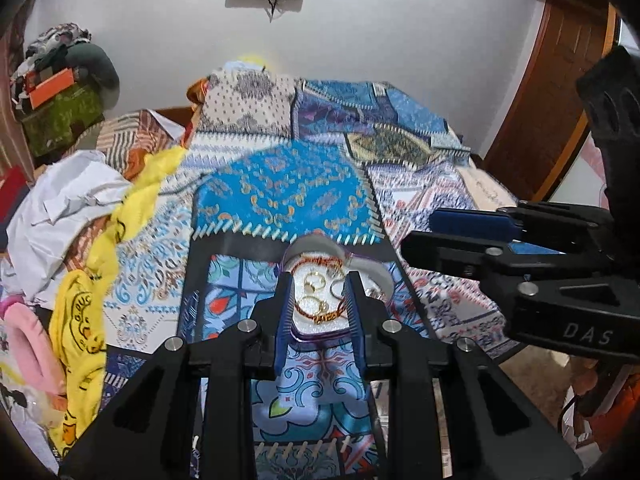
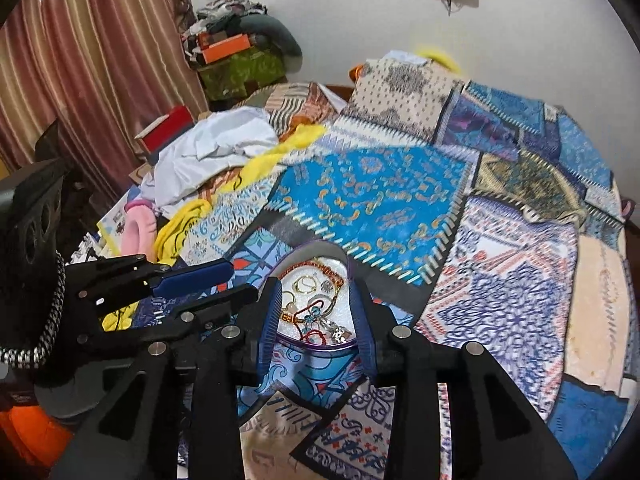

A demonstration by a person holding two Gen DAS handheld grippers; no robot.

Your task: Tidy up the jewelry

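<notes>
Two handheld grippers hover over a jewelry tray (image 2: 320, 350) on a patchwork bedspread (image 2: 500, 248); the left gripper (image 1: 320, 280) and right gripper (image 2: 316, 286) each stand narrowly parted, gripping nothing; bangles (image 1: 316, 306) and chains fill the tray.

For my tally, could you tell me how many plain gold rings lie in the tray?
2 visible: one gold ring mid-tray, another nearer the camera beside the red-and-gold bracelet. More may hide behind the left tool.
</notes>
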